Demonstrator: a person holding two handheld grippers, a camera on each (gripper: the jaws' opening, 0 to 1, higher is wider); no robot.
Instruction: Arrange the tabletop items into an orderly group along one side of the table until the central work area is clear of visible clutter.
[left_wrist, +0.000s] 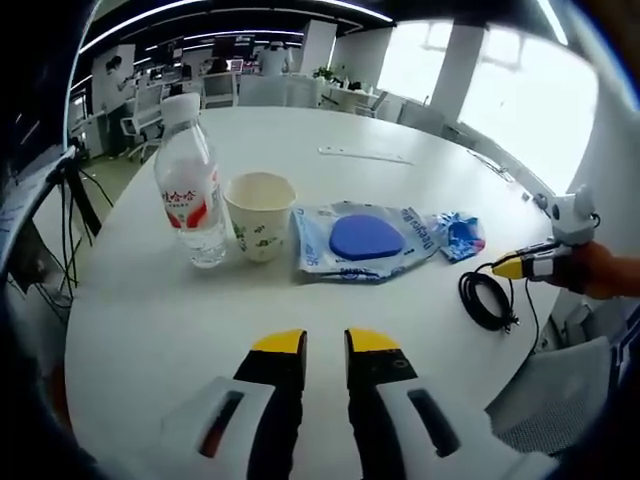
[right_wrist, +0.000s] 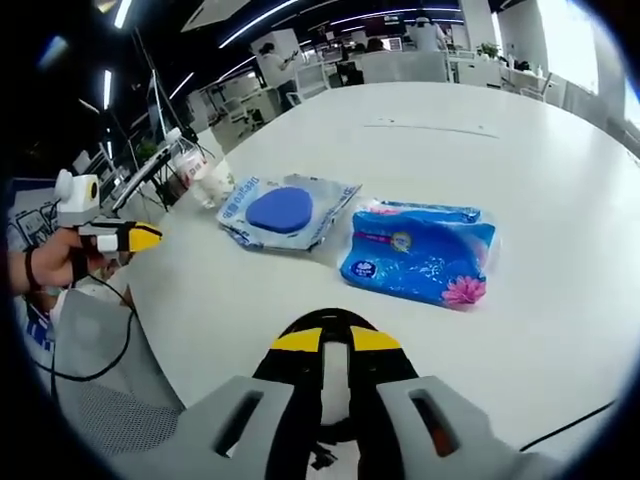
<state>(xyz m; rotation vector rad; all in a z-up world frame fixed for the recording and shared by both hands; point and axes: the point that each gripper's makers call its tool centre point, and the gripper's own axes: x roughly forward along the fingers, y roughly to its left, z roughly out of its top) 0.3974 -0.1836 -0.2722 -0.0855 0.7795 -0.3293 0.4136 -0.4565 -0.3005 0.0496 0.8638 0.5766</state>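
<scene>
Along the near edge of the counter (left_wrist: 420, 130), the items stand in a tidy row: water bottle (left_wrist: 190, 195), paper cup (left_wrist: 260, 215) touching beside it, then the flat wipes pack with the blue lid (left_wrist: 360, 240), and the blue tissue pack (right_wrist: 420, 255) at the row's far end. That lineup looks deliberate, hugging one edge so the broad middle of the counter stays free. A black cable (left_wrist: 487, 298) coils just off the row, near the counter's edge, and could count as leftover clutter.

The left hand-held gripper (left_wrist: 325, 345) hovers over bare counter in front of the cup, jaws narrow with a slim gap, holding nothing. The right hand-held gripper (right_wrist: 336, 340) sits just short of the tissue pack, jaws nearly together, also empty. My read: the grouping is close to finished.
</scene>
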